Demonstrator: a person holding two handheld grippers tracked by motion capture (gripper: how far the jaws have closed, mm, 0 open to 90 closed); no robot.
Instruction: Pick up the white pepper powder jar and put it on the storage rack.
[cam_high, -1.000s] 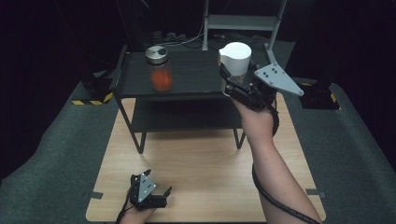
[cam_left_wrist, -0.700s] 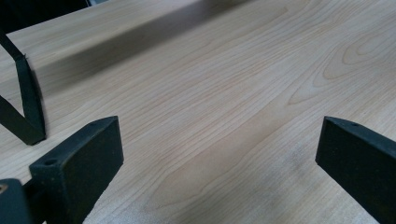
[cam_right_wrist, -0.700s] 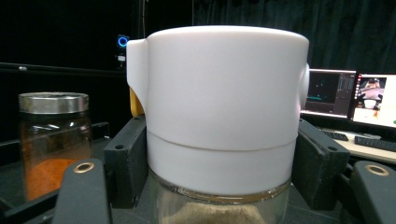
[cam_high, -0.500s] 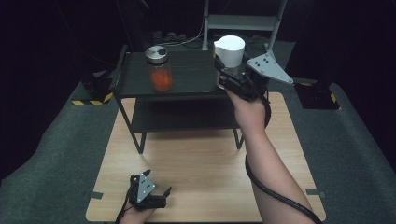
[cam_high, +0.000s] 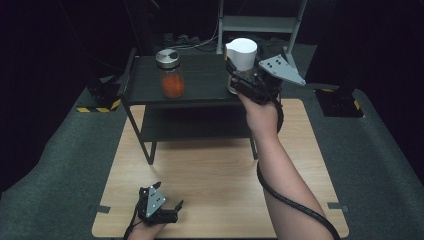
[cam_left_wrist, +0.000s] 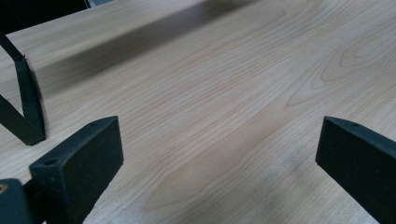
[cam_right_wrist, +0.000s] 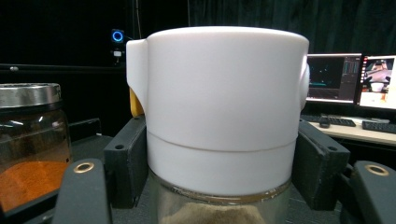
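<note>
A glass jar with a tall white lid (cam_high: 242, 53) stands upright between the jaws of my right gripper (cam_high: 240, 84), which is shut on its glass body just under the lid. It is at the right front part of the black shelf's top (cam_high: 205, 75); whether it rests on it I cannot tell. In the right gripper view the white-lidded jar (cam_right_wrist: 224, 116) is close up, with pale powder in the glass and the right gripper (cam_right_wrist: 224, 175) clamped on both sides. My left gripper (cam_high: 167, 212) lies open on the wooden table (cam_high: 215, 170); in its own view nothing is between the left gripper (cam_left_wrist: 219, 158) jaws.
A metal-lidded glass jar of orange powder (cam_high: 171, 75) stands on the shelf's left half, also at the left as the orange jar (cam_right_wrist: 28, 154). The shelf has a lower tier and thin black legs (cam_left_wrist: 28, 107). Grey carpet surrounds the table.
My right gripper has carried the white-lidded jar a little to the left and farther over the shelf top. The left gripper has stayed still.
</note>
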